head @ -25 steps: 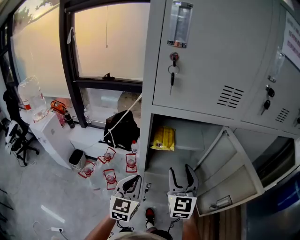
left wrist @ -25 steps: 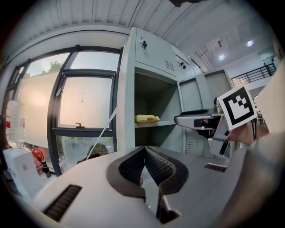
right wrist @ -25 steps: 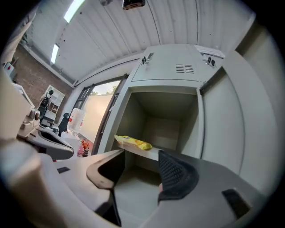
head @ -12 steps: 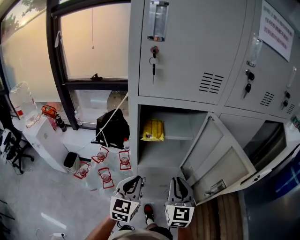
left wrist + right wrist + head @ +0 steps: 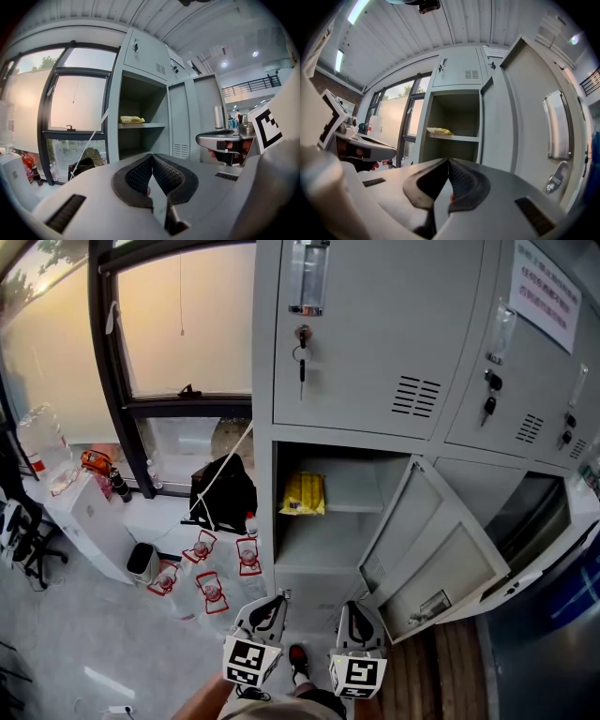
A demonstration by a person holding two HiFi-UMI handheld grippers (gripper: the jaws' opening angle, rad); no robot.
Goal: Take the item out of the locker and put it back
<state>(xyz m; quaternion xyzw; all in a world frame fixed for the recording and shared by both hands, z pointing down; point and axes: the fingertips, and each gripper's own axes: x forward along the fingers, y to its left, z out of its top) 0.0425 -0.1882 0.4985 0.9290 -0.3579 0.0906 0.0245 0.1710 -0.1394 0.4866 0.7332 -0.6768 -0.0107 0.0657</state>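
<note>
The grey locker bank (image 5: 375, 334) fills the upper right of the head view, beside a tall window (image 5: 187, 324) whose sill area and floor hold clutter, including a black bag (image 5: 220, 498) that plays no part in the job. One lower compartment stands open, its door (image 5: 441, 549) swung out to the right and left wide, which keeps the opening free for a straight reach. Inside, a shelf (image 5: 352, 507) splits the compartment, and the task's item, a yellow packet (image 5: 305, 493), lies on the left part of that shelf near its front edge, so it should be easy to pinch from the front. The left tongs (image 5: 270, 604) and the right tongs (image 5: 357, 612) are held low and side by side in front of the person, well short of the opening and both aimed towards it, a ready stance rather than a reach. The left tongs are pressed together at the tips with nothing between them. The right tongs have just been closing and now meet pad to pad, also on nothing. By this look the packet is untouched and taking it out has not yet begun; either tongs would have to spread before going in. A bunch of keys (image 5: 301, 357) hangs from the lock of the shut door above.
</note>
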